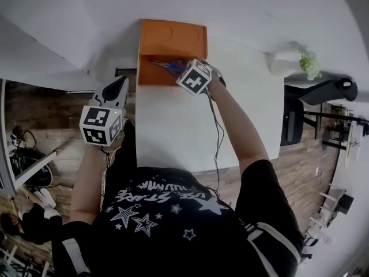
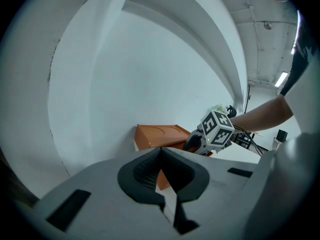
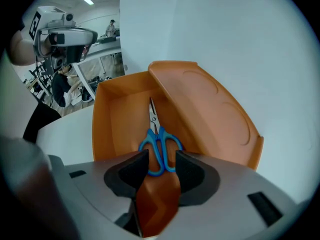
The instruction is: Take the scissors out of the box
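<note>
— In the orange box (image 1: 173, 39) at the far end of the worktop (image 1: 173, 137), the scissors (image 3: 159, 144) are lying flat on the bottom, blades pointing away from you. You are only at the start here: nothing is being lifted yet.

— Agreed. You are aiming the right tool (image 3: 160, 160) steeply down into the open box, and its jaws are standing wide apart, one on each side of the blue handles. I am not seeing the pads pinching them, so I am calling it released, framing the handles and not gripping them.

— The lid (image 3: 210, 114) is leaning open to one side, so it is not blocking you.

— Your left tool (image 2: 161, 156) is hanging beside the worktop's left edge, well apart from the box. Its jaws are resting together with nothing between them.

— As I am judging it, almost everything is waiting: you are lined up, but closing on the handles, raising the scissors clear of the box walls and carrying them out are all ahead of you.
</note>
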Motion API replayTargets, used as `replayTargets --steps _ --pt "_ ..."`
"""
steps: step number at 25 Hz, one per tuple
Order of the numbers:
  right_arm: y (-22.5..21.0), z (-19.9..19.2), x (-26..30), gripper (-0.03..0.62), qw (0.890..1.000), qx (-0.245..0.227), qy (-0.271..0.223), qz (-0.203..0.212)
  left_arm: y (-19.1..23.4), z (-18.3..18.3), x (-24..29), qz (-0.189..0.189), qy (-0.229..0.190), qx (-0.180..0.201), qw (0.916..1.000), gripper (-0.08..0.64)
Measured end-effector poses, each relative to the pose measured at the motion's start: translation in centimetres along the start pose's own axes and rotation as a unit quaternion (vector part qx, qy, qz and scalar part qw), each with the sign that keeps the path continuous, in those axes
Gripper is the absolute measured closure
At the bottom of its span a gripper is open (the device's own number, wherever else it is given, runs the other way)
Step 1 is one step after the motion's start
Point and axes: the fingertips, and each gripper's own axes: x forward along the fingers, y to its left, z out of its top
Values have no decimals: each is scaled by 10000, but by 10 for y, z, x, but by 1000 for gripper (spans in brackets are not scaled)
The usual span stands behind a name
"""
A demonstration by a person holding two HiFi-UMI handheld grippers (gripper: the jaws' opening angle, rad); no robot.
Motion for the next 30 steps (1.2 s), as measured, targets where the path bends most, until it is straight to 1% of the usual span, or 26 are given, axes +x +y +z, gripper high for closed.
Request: replayTargets --steps 5,9,12,14,17,22,25,30 --pt "0 2 0 411 9998 -167 112 -38 -3 -2 5 -28 29 -26 10000 545" --pt "2 4 4 439 9987 -437 204 -146 -7 -5 7 -44 58 -59 10000 545" --pt "6 3 7 465 9979 -560 310 -69 -10 -6 8 -63 73 -69 9999 545" --pt "8 3 8 485 9976 -591 347 -7 -10 -8 8 -65 76 -76 9999 545" --pt "9 4 8 485 9975 -601 380 63 -10 -9 8 -61 77 -112 9999 545" --pt "8 3 8 489 9978 -396 499 183 -13 -12 8 -71 100 -135 9998 545" --pt "8 2 8 491 9981 -406 460 101 -14 -12 9 -75 102 -141 9998 545" --pt "8 2 7 494 9976 -597 340 -2 -16 -12 8 -68 78 -161 9998 545"
